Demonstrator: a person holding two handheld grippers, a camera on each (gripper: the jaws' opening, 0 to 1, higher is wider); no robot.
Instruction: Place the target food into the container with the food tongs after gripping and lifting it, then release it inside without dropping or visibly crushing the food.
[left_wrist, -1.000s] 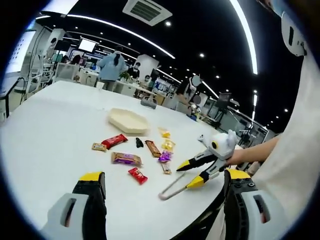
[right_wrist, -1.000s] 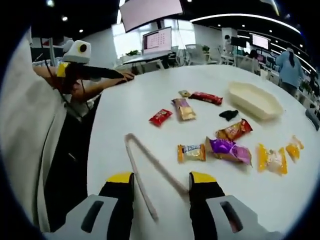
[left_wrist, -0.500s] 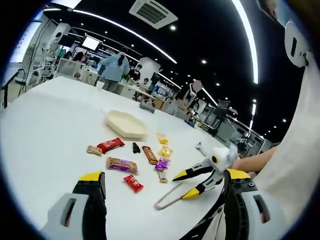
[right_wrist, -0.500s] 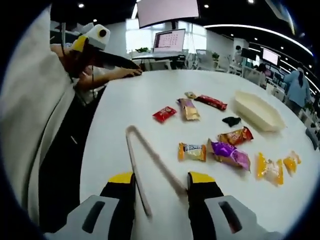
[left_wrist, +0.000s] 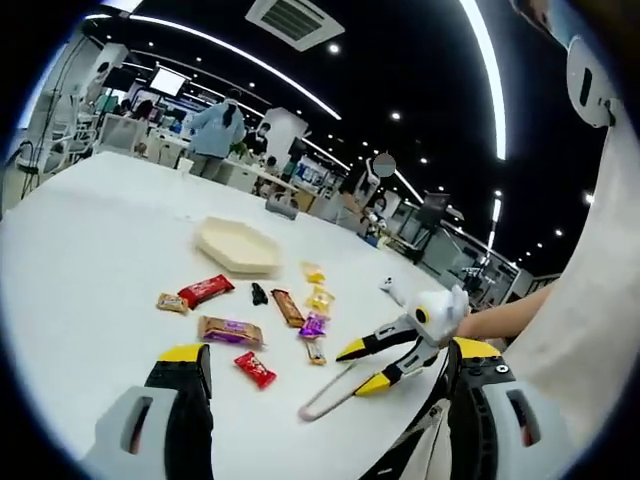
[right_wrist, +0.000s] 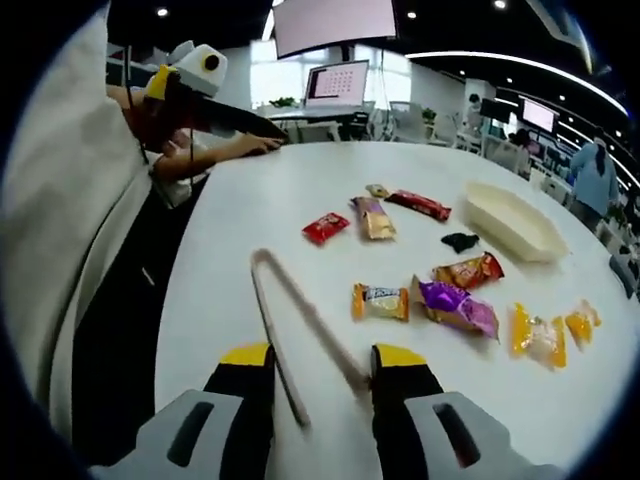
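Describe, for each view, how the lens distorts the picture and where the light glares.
Left gripper view: the ceiling light strips bow into arcs, the table bulges, and the strips glare white. Right gripper view: the table edge curves, the bright screen is washed out, and the tongs between the right tool stay sharp.

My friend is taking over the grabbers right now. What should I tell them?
Right hand-held gripper: open, its jaws around the open ends of the food tongs lying on the white table, not closed on them.
Left hand-held gripper: open, holding nothing, raised over the table.
Wrapped snacks, such as the red one and the purple one, lie scattered. The cream container sits beyond them, nothing visible inside.
Done: nothing moved.
Left: grip the tongs, pick up a snack gently, release it in the container.
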